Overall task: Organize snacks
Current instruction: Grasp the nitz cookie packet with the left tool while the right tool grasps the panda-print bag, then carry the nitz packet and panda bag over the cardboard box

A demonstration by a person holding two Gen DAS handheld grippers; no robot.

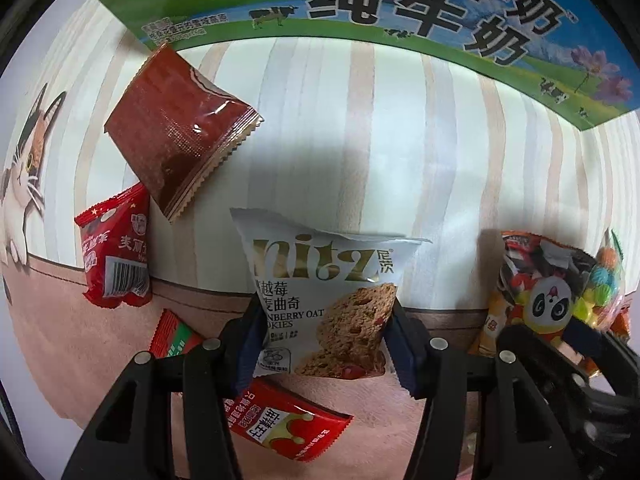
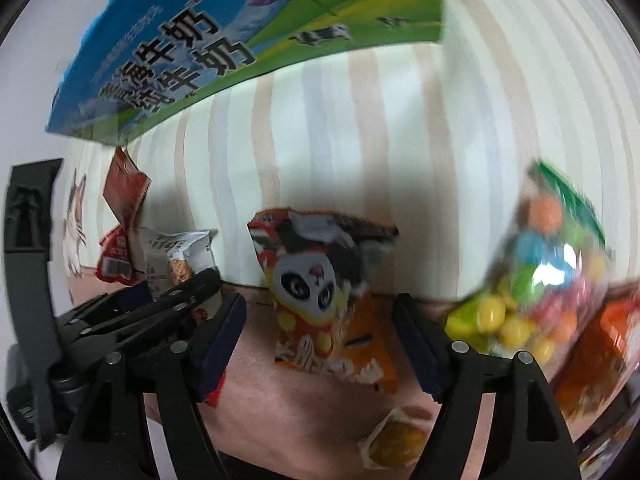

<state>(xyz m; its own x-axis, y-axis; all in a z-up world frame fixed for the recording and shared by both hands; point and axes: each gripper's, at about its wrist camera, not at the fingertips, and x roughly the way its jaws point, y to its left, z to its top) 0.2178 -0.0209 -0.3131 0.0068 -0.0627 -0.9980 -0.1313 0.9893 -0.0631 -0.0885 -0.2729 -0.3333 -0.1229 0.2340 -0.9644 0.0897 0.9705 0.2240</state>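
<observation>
My left gripper point(image 1: 324, 344) is shut on a white Nitz cranberry oat cookie packet point(image 1: 324, 292), held upright above the striped cloth; the packet also shows in the right wrist view point(image 2: 176, 256). My right gripper point(image 2: 318, 336) is open, its pads either side of a panda snack packet point(image 2: 316, 280) without touching it. The panda packet also shows at the right of the left wrist view point(image 1: 536, 292). A bag of coloured candies point(image 2: 536, 280) is to the right of it, blurred.
A milk carton box point(image 1: 400, 12) stands at the far side. A dark red packet point(image 1: 180, 128), a red packet point(image 1: 116, 256) and a red crown-print packet point(image 1: 288, 420) lie on the cloth. A small yellow wrapped snack point(image 2: 396, 444) lies near the right gripper.
</observation>
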